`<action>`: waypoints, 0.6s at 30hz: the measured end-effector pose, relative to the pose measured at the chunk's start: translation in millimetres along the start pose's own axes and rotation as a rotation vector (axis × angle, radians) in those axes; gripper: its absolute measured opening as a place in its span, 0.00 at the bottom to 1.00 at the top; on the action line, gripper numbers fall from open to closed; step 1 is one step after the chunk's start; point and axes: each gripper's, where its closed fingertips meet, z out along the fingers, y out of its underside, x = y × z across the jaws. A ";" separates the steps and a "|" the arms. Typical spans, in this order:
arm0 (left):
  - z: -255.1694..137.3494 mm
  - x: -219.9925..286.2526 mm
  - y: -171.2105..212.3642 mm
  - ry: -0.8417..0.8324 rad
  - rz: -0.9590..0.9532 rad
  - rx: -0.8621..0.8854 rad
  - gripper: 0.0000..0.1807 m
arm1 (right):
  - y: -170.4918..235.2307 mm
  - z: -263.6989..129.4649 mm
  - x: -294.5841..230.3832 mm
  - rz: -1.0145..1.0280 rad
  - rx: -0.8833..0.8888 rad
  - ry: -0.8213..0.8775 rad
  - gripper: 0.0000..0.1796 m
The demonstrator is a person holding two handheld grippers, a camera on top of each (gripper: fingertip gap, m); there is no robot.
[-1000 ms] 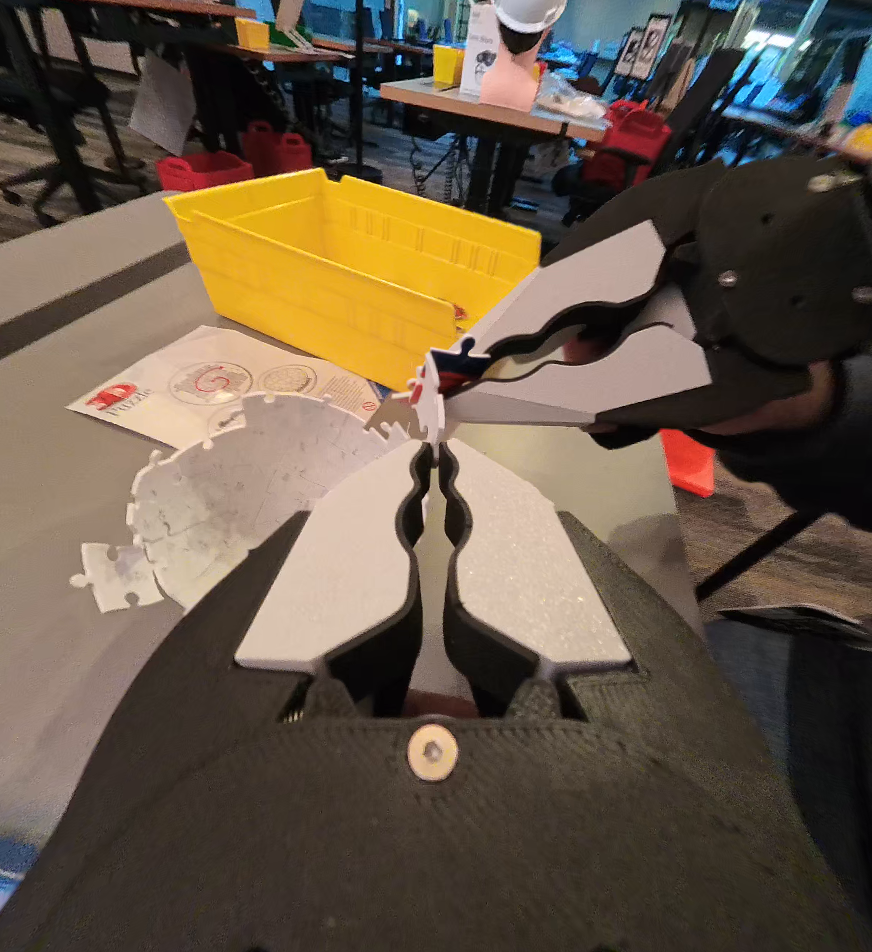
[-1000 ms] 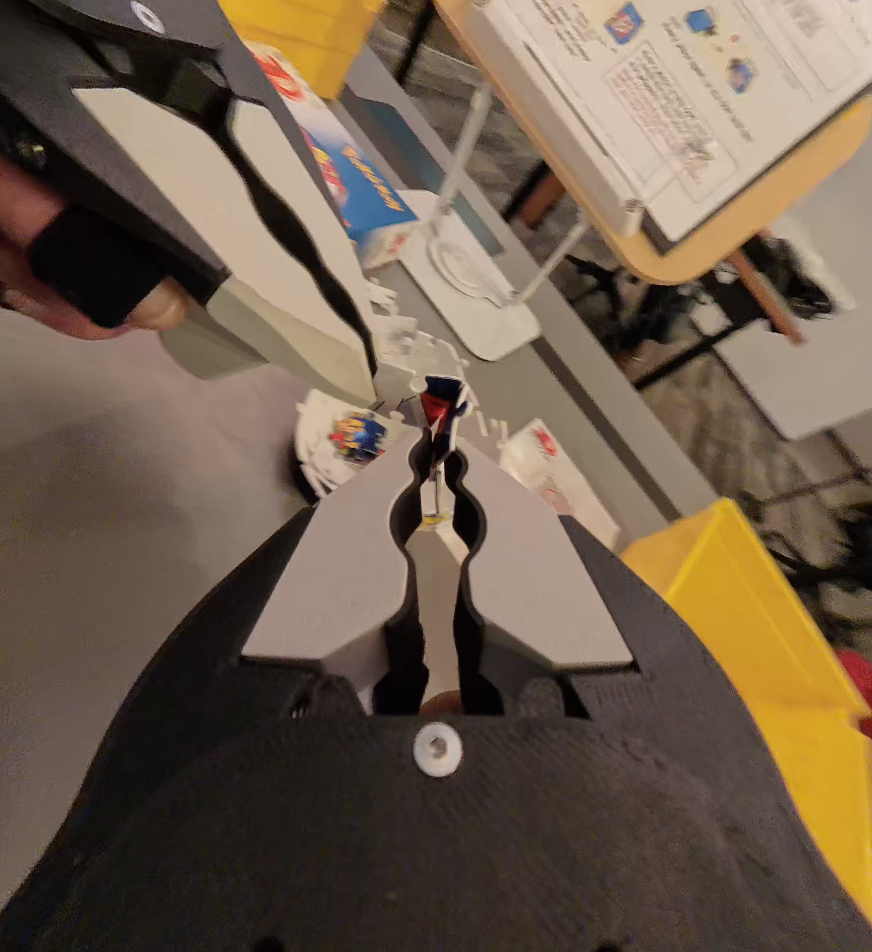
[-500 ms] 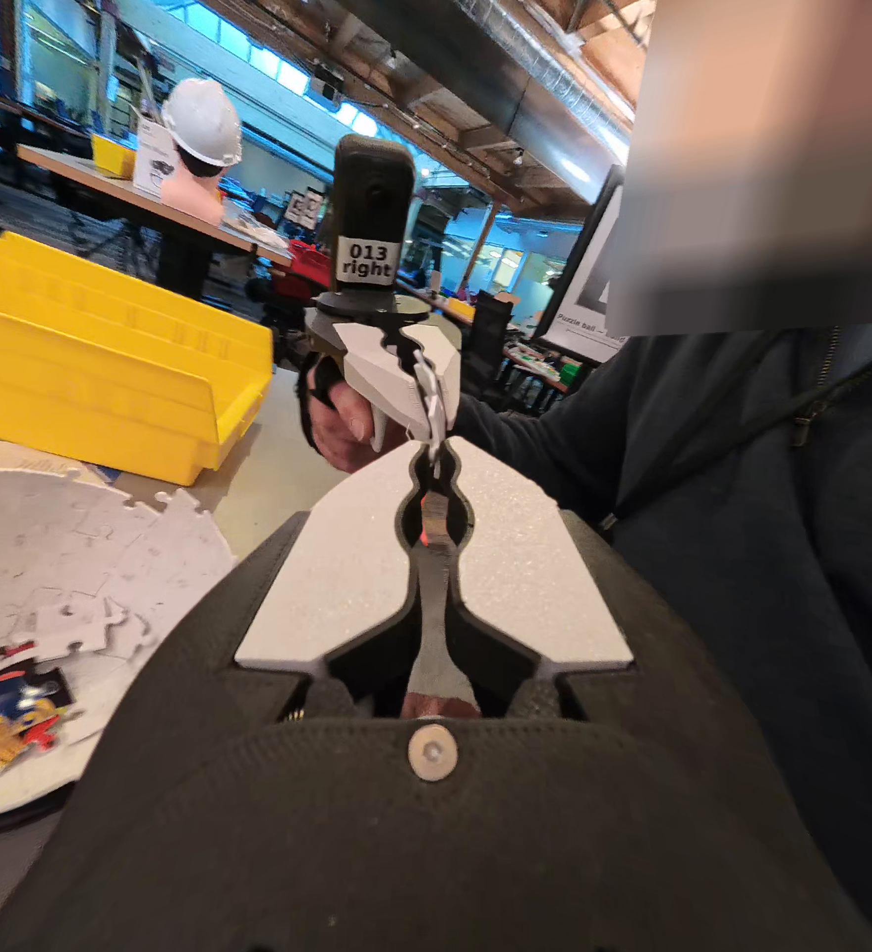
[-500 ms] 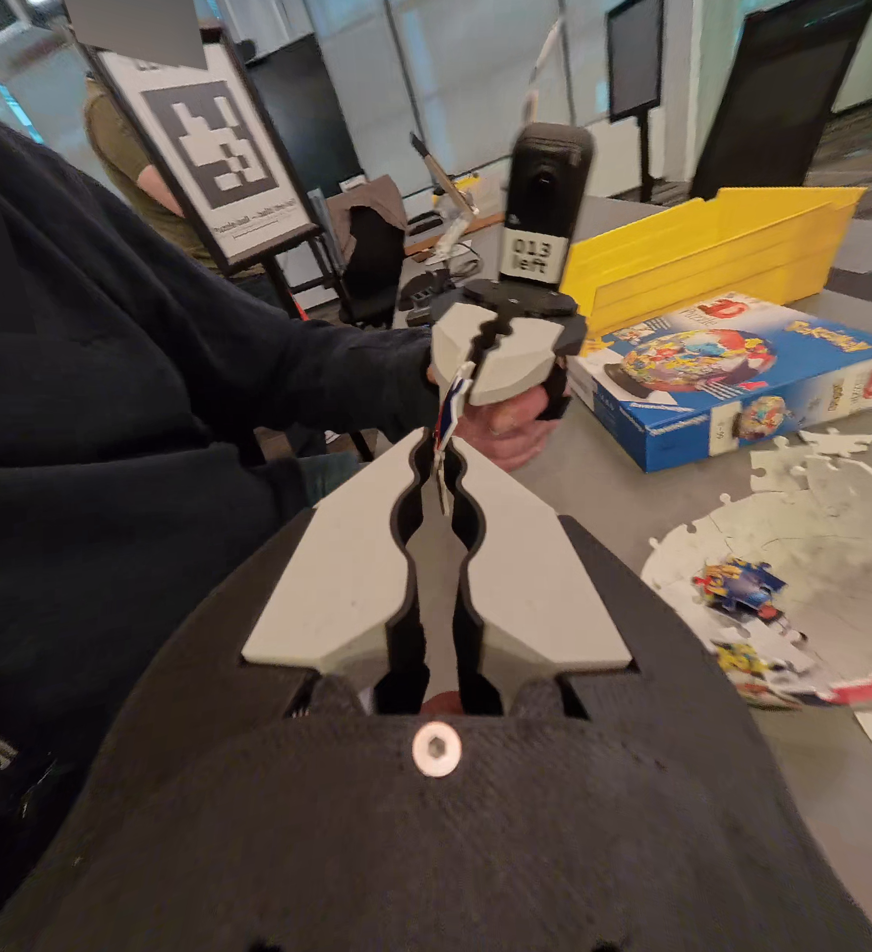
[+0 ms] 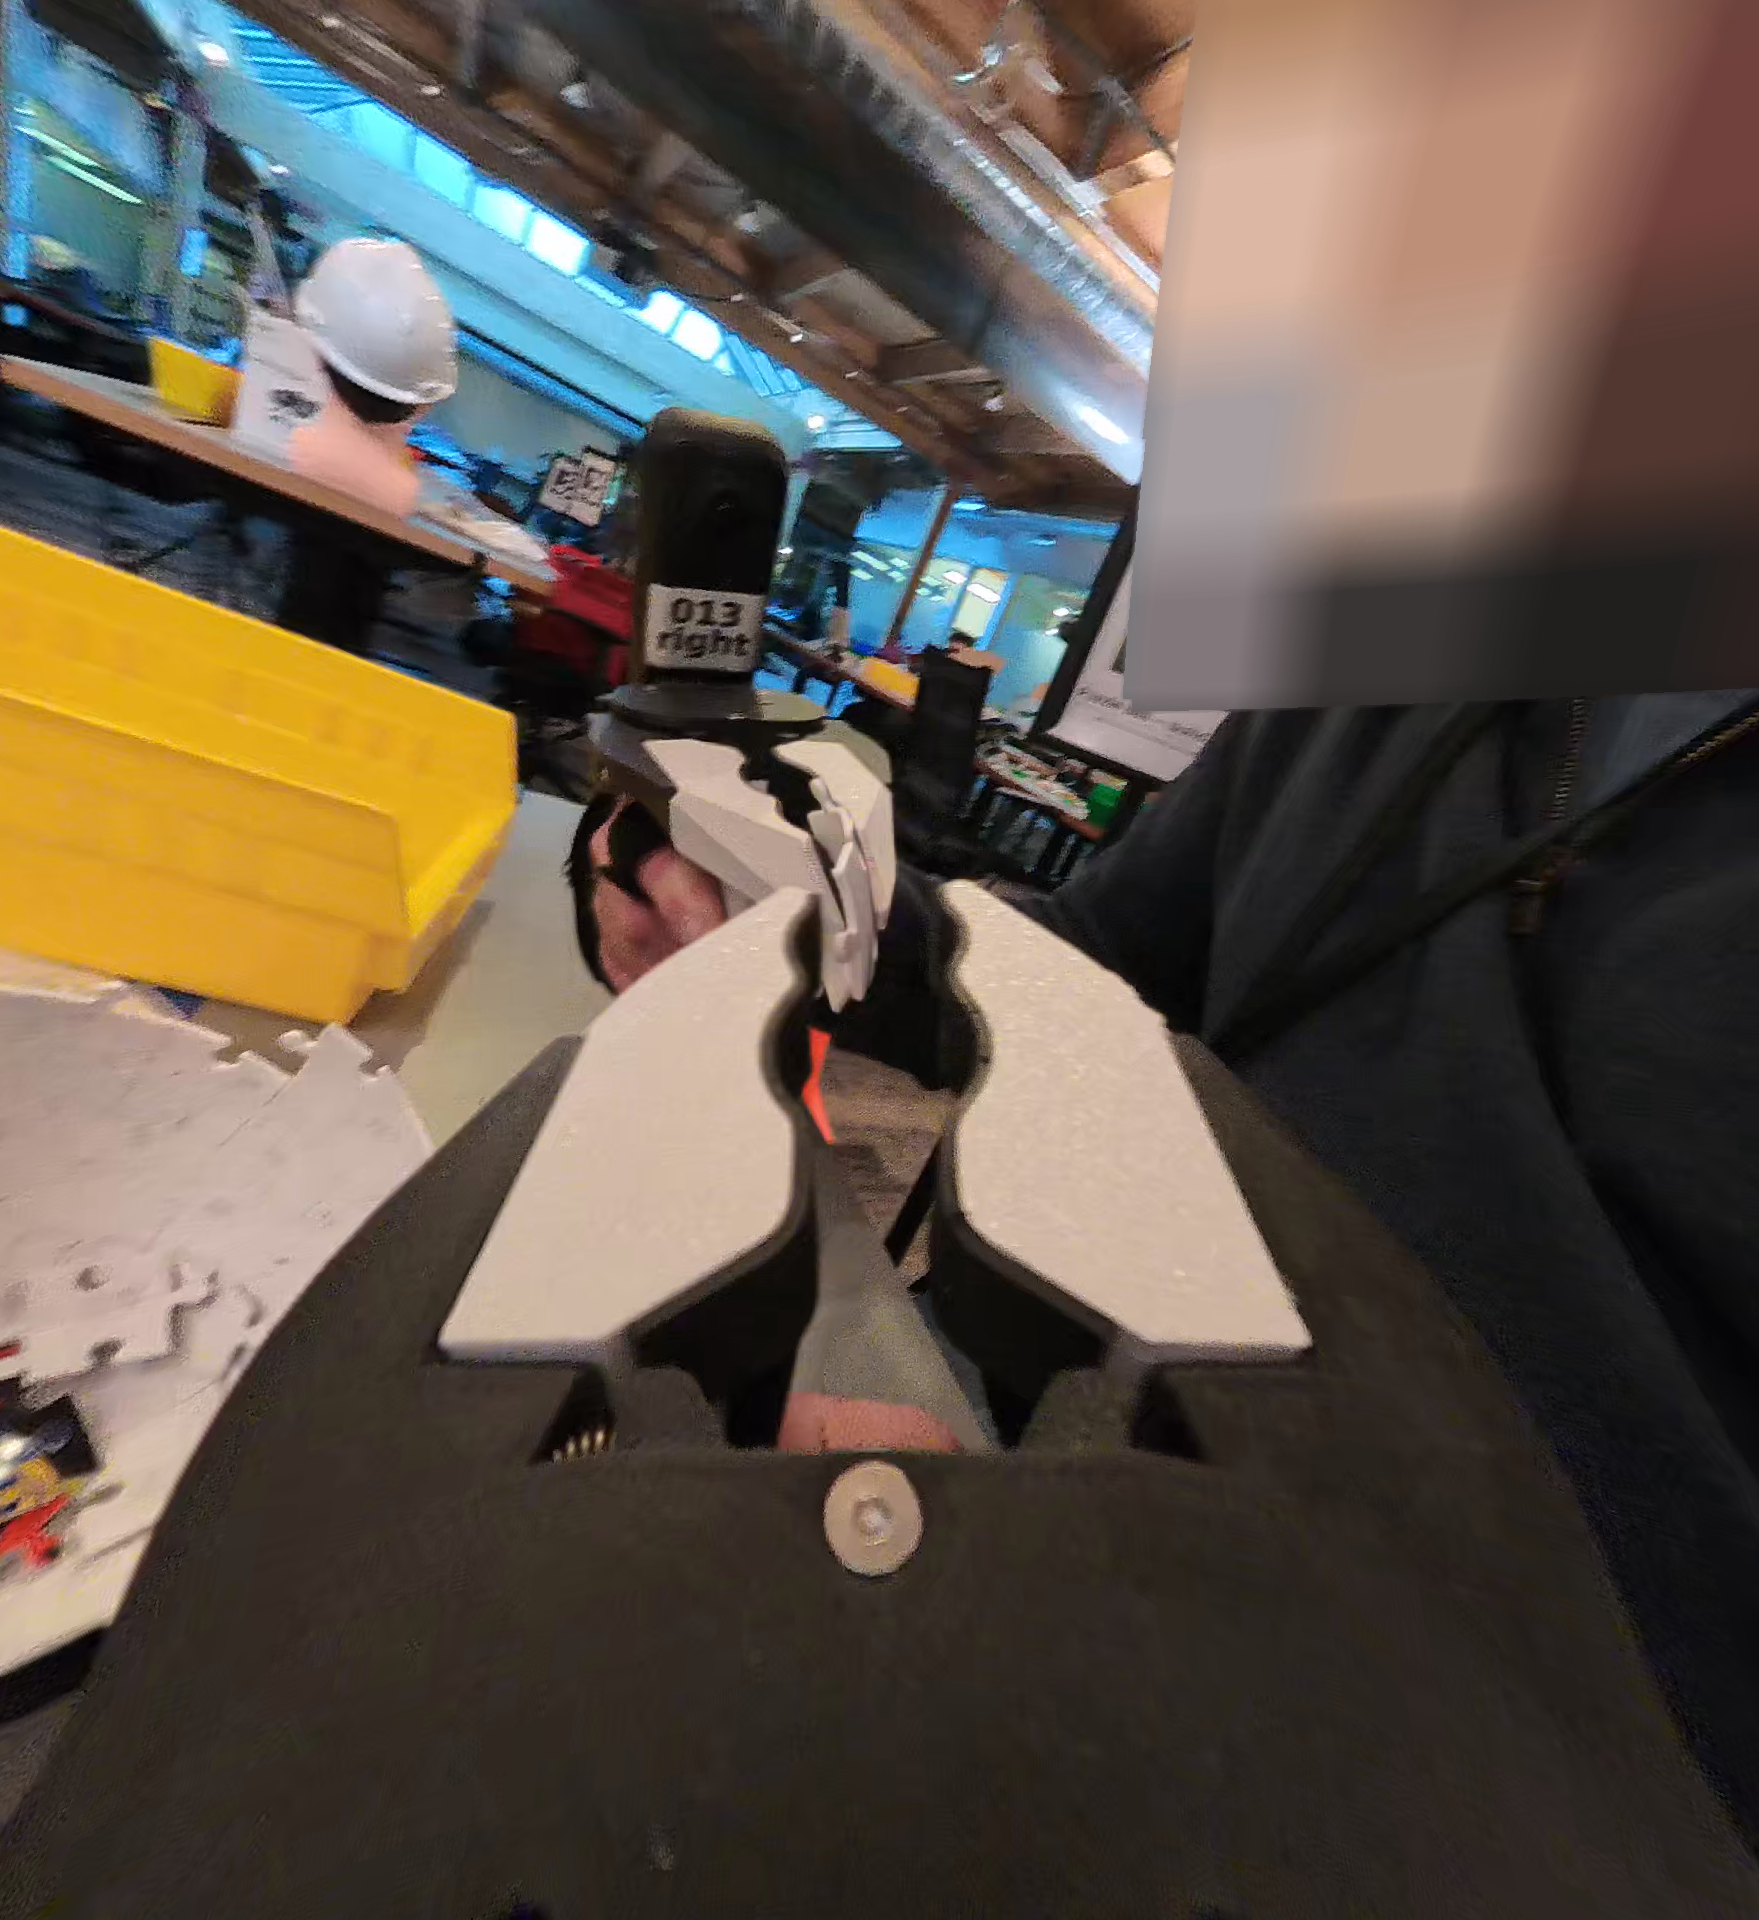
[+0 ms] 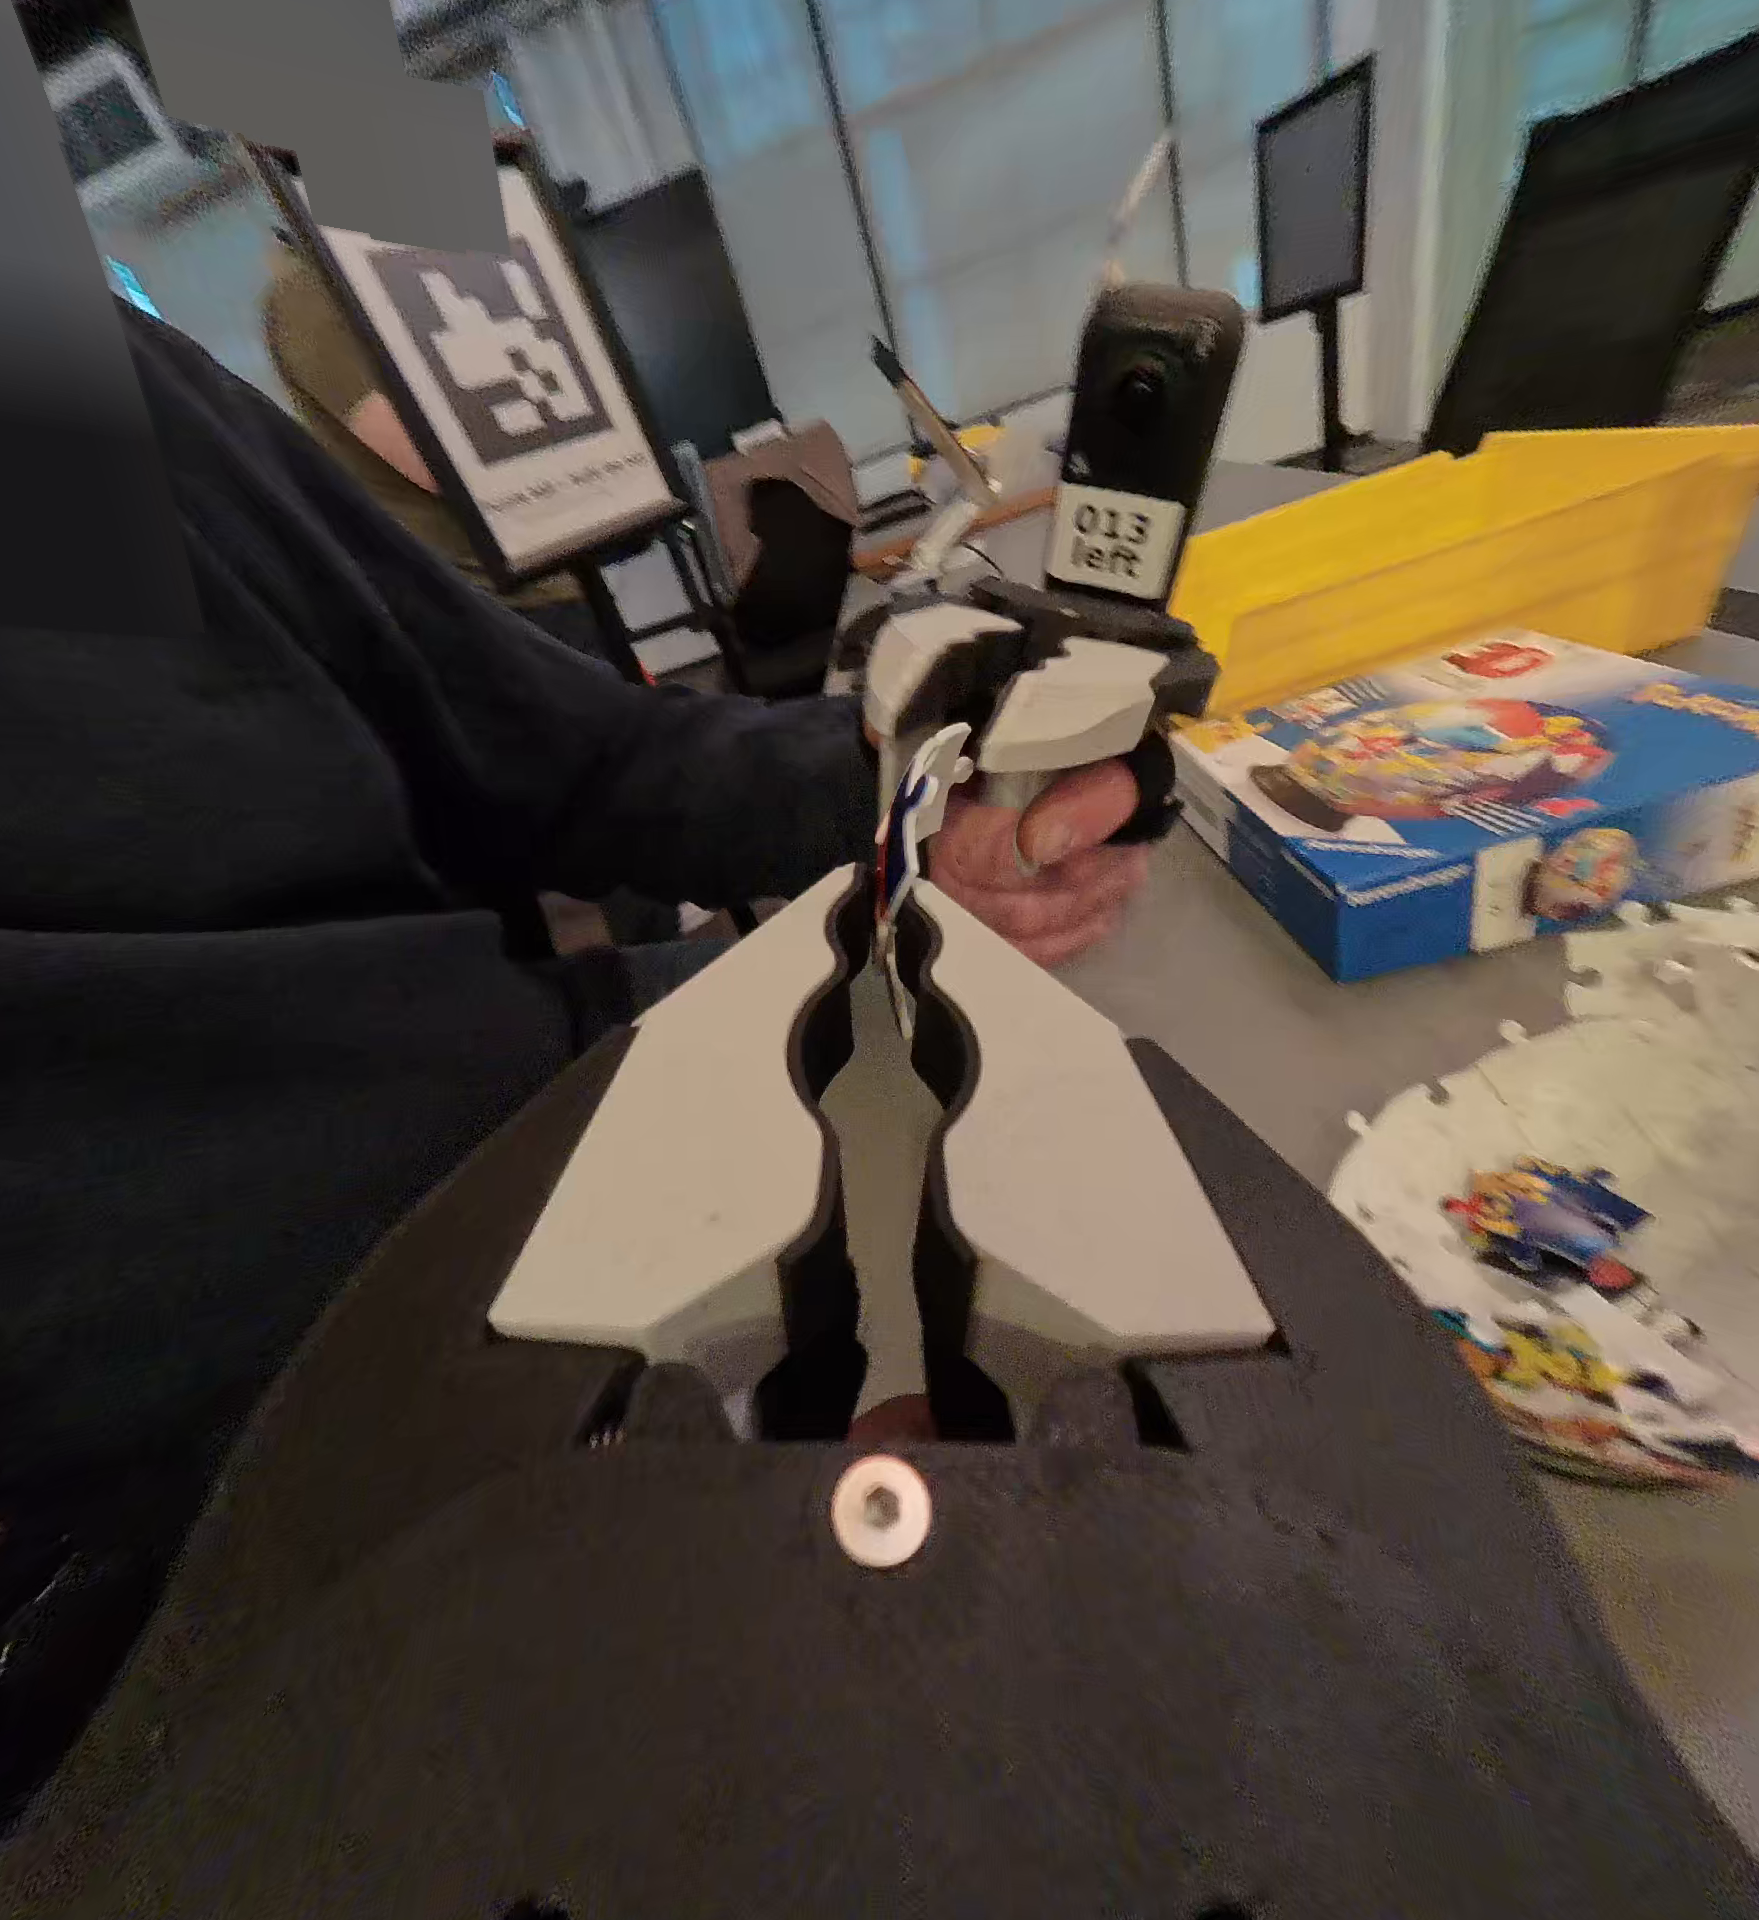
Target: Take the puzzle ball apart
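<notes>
A strip of joined puzzle pieces [image 6: 906, 831] stands edge-on between my two grippers, held in the air in front of the person. My right gripper [image 6: 890, 894] is shut on its lower end. In the left wrist view the strip [image 5: 847, 925] shows white, clamped between the right gripper's fingers [image 5: 729, 821]. My left gripper [image 5: 880, 904] is open, with its jaws on either side of the strip's end and not gripping it; it also shows in the right wrist view [image 6: 968, 696]. The open half-shell of the puzzle ball [image 6: 1633, 1122] lies on the table with loose coloured pieces [image 6: 1540, 1226] inside it.
A yellow bin [image 5: 179, 779] stands on the grey table behind the shell [image 5: 127, 1143]. The blue puzzle box [image 6: 1477, 810] lies beside the bin [image 6: 1477, 540]. The person's dark jacket [image 5: 1529, 1143] fills the space close behind both grippers. The tips of both grippers are at nearly the same place. Left tips and right tips are each some 20 centimeters from the puzzle ball [image 6: 1633, 1122].
Both grippers rose from above the shell and turned to face each other with the strip between them. The left gripper then opened and let go; the right still holds the strip.
</notes>
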 end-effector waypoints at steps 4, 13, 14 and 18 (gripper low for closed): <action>9.7 -6.1 20.2 -0.136 0.075 -0.166 0.17 | 14.1 5.9 6.4 -0.040 -0.102 0.071 0.01; 9.6 -26.0 38.8 -0.351 0.153 -0.304 0.06 | 18.9 9.6 27.3 -0.190 -0.238 0.305 0.01; 8.1 -27.4 39.3 -0.364 0.145 -0.305 0.07 | 19.4 10.0 29.5 -0.217 -0.266 0.347 0.01; -0.2 -35.5 46.1 -0.412 0.159 -0.350 0.07 | 27.3 12.7 37.1 -0.198 -0.301 0.412 0.01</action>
